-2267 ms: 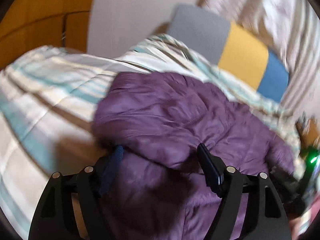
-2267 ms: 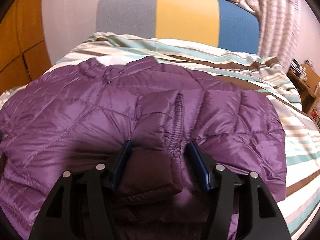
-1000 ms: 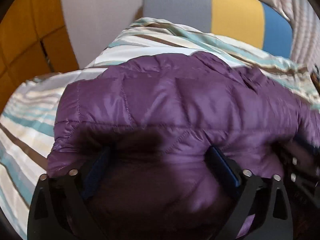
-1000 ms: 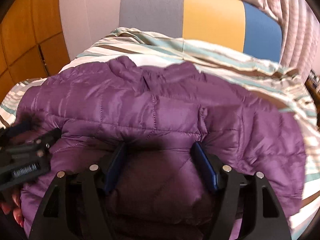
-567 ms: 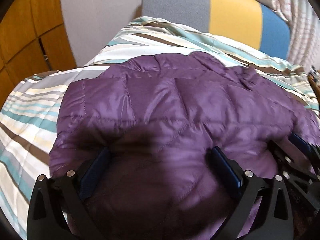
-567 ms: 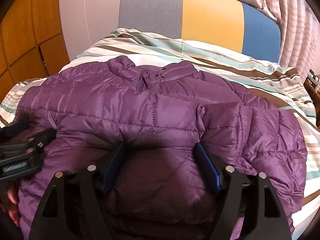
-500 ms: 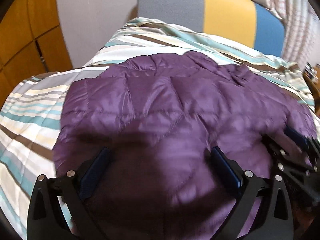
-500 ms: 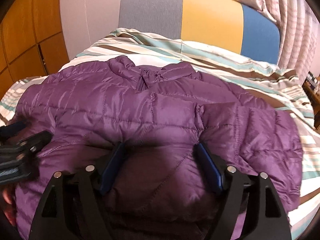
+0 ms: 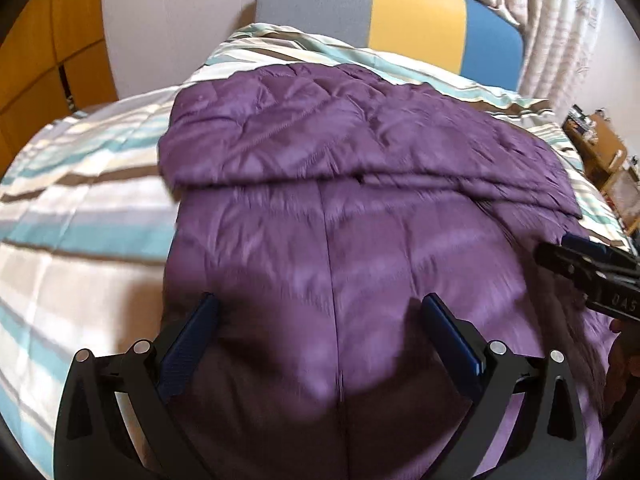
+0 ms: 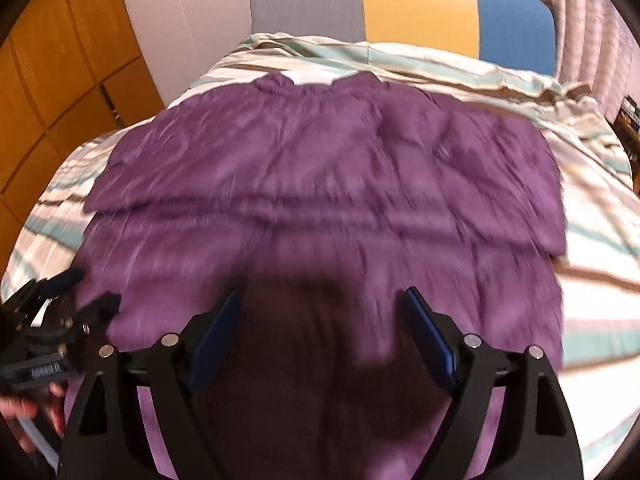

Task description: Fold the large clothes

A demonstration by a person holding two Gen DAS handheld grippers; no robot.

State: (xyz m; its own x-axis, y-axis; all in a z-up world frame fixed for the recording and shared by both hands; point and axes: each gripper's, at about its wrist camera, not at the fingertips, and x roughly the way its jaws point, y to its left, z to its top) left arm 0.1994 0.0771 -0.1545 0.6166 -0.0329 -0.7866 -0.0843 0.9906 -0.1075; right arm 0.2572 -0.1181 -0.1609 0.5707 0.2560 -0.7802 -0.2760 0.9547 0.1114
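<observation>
A purple quilted puffer jacket (image 9: 340,184) lies spread on the striped bed, both sleeves folded across its upper body; it also fills the right wrist view (image 10: 320,184). My left gripper (image 9: 320,320) is open and empty, above the jacket's lower left part. My right gripper (image 10: 322,316) is open and empty, above the lower middle. The right gripper shows at the right edge of the left wrist view (image 9: 592,272). The left gripper shows at the lower left of the right wrist view (image 10: 52,312).
The bed has a cream, teal and brown striped cover (image 9: 80,200). A grey, yellow and blue headboard (image 9: 400,20) stands at the far end. Orange wooden cabinets (image 10: 60,60) are on the left. A curtain (image 9: 568,32) and cluttered shelves (image 9: 600,148) are on the right.
Both grippers have let go of the jacket and pulled back and up. The folded sleeves now lie flat across the jacket and more of its lower half shows.
</observation>
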